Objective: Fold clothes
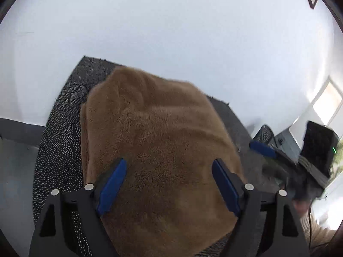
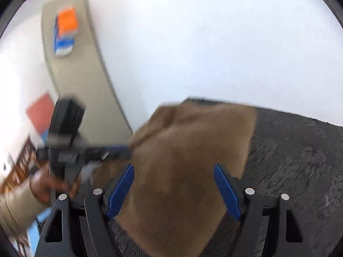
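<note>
On the dark textured mat [image 1: 57, 141], the brown fleece garment [image 1: 154, 141] lies in a compact, layered bundle. We hold the left gripper [image 1: 169, 171] and right gripper [image 2: 173, 177] spread above it, gripping nothing. It looks soft, thick and light; we would pinch a layered edge at nine o'clock, where the plies show.

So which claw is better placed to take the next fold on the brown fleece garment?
Probably left. The left claw hangs open squarely over the brown fleece garment; the right claw is also open over it, but nearer its edge.
</note>
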`<move>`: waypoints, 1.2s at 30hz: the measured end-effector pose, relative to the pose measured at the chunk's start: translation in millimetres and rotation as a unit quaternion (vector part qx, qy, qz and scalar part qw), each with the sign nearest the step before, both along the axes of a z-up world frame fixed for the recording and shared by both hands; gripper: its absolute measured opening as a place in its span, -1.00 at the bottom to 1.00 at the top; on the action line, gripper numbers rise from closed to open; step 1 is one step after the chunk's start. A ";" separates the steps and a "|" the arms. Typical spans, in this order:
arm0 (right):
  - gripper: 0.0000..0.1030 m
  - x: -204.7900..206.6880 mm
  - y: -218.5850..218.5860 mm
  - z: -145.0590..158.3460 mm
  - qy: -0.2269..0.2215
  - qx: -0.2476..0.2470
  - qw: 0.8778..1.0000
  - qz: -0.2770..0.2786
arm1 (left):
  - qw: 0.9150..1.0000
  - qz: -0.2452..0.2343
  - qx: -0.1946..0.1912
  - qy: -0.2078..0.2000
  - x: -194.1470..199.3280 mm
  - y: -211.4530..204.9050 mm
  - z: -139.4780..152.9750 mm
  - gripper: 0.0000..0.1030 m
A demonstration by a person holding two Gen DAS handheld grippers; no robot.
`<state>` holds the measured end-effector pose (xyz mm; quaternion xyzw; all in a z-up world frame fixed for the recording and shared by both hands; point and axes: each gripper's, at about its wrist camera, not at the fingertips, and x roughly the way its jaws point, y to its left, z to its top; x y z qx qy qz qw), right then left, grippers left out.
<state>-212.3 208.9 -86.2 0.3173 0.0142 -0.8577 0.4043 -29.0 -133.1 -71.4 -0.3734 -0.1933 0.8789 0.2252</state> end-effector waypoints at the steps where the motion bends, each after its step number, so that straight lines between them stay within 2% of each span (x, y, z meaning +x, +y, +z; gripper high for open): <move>1: 0.52 -9.4 7.3 7.6 -0.002 -0.006 1.000 -0.009 | 1.000 0.001 0.001 0.005 -1.8 0.2 6.7 0.67; 4: 0.52 -57.4 -4.0 8.9 0.001 0.006 0.999 -0.031 | 1.000 0.003 -0.004 0.010 -16.8 6.6 20.9 0.70; 6: 0.52 -80.0 -19.7 0.4 -0.006 0.017 1.000 -0.026 | 1.000 0.000 -0.004 0.003 -25.6 11.5 24.0 0.71; 10: 0.52 -109.2 -54.8 -24.2 -0.030 0.045 0.999 0.007 | 0.999 -0.029 -0.016 -0.022 -17.7 33.2 3.2 0.71; 16: 0.52 -152.9 -107.4 -61.1 -0.067 0.086 0.993 0.055 | 0.997 -0.032 -0.067 -0.005 -4.4 41.9 -13.3 0.71; 19: 0.53 -163.8 -125.3 -86.0 -0.091 0.117 0.986 0.070 | 0.997 -0.033 -0.064 -0.003 -5.4 37.8 -18.6 0.71; 23: 0.53 -164.0 -132.3 -102.4 -0.094 0.145 0.981 0.084 | 0.997 -0.034 -0.062 0.013 -2.8 34.0 -26.5 0.71; 27: 0.58 -158.7 -140.2 -103.6 -0.078 0.174 0.977 0.092 | 0.998 -0.026 -0.055 0.030 3.5 29.7 -32.4 0.71; 31: 0.58 -155.1 -147.2 -81.3 -0.065 0.169 0.978 0.105 | 0.998 -0.017 -0.051 0.025 19.6 33.0 -21.2 0.71; 36: 0.58 -150.6 -155.9 -53.5 -0.050 0.161 0.978 0.122 | 0.999 0.005 -0.023 0.032 41.4 21.0 -6.6 0.72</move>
